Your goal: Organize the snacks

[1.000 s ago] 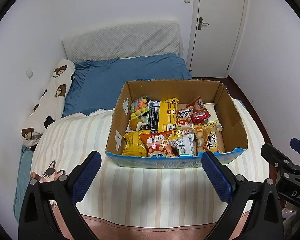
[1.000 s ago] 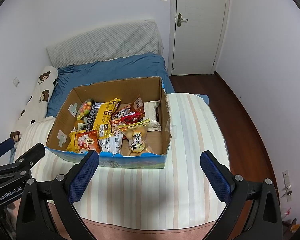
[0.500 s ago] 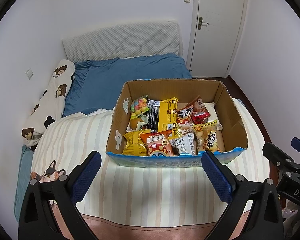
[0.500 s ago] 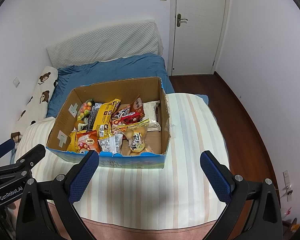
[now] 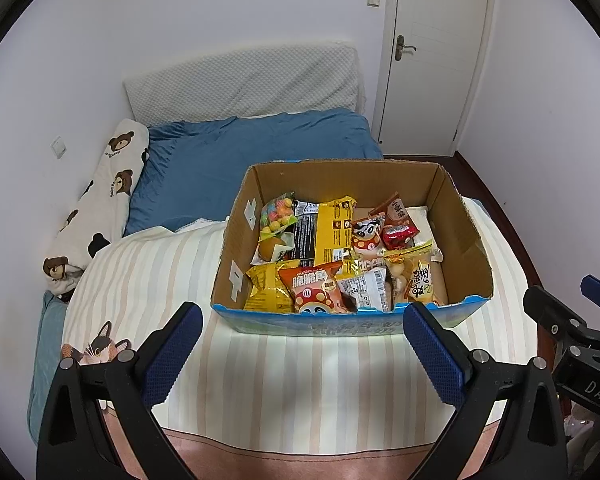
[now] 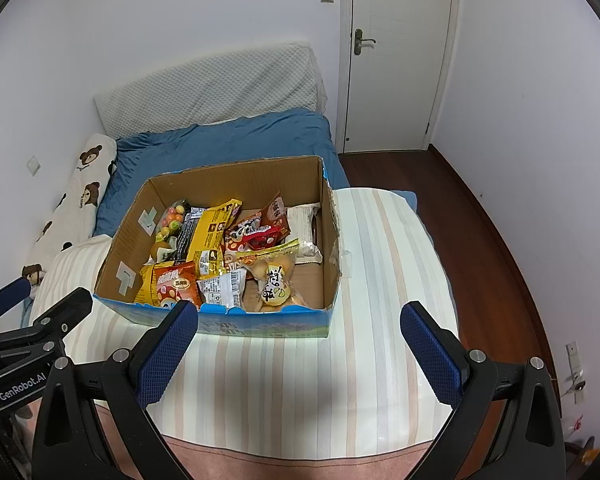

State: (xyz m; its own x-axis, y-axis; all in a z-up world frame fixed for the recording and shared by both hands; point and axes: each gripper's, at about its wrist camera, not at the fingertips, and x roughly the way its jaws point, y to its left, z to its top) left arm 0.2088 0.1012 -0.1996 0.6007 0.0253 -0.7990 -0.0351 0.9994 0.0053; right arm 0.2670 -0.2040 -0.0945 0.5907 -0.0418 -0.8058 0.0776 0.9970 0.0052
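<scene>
An open cardboard box [image 5: 466, 236] [image 6: 332, 240] sits on the striped bed cover. It holds several snack packets: a yellow-black bag [image 5: 326, 228] [image 6: 206, 236], an orange mushroom-print bag [image 5: 314, 286] [image 6: 176, 282], a bag of coloured candy balls [image 5: 276, 214], a red packet [image 5: 398, 232] and a clear bag of small buns [image 6: 274, 280]. My left gripper [image 5: 302, 354] is open and empty, held in front of the box. My right gripper [image 6: 300, 354] is open and empty, before the box's front right corner.
The striped cover [image 5: 300, 380] reaches the bed's front edge. A blue quilt [image 5: 240, 160], a bear-print pillow [image 5: 100, 200] and a white headboard cushion [image 5: 240, 80] lie behind. A closed door [image 6: 396, 52] and wood floor [image 6: 480, 220] are to the right.
</scene>
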